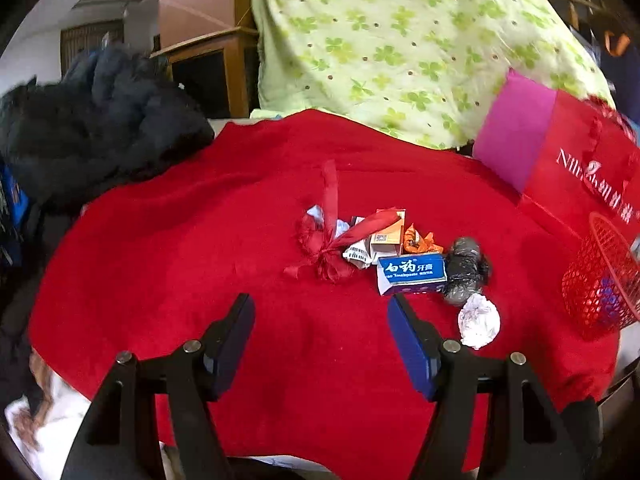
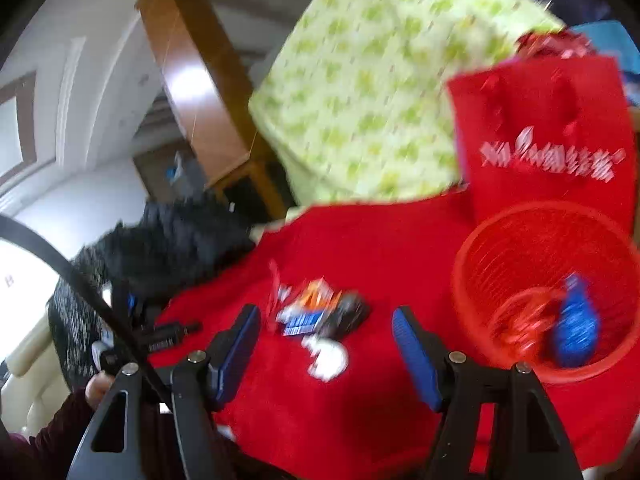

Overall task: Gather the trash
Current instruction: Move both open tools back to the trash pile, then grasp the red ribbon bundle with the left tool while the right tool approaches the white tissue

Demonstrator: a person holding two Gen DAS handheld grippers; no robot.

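A small heap of trash lies on the red cloth (image 1: 200, 248): a red ribbon bow (image 1: 326, 244), a blue and white toothpaste box (image 1: 412, 274), an orange box (image 1: 386, 234), a black crumpled wrap (image 1: 466, 274) and a white paper ball (image 1: 479, 320). My left gripper (image 1: 322, 308) stands open just short of the heap, nothing between its fingers. In the blurred right wrist view my right gripper (image 2: 326, 318) is open too, with the same heap (image 2: 316, 314) beyond it. The red mesh basket (image 2: 548, 292) at the right holds a blue item (image 2: 576, 328) and red scraps.
A red paper bag (image 1: 576, 184) with a pink side stands behind the basket (image 1: 600, 280). A green clover-print cover (image 1: 400, 48) rises at the back. Dark jackets (image 1: 100, 120) pile up at the left. A hand and sleeve (image 2: 60, 412) hold the left gripper's handle.
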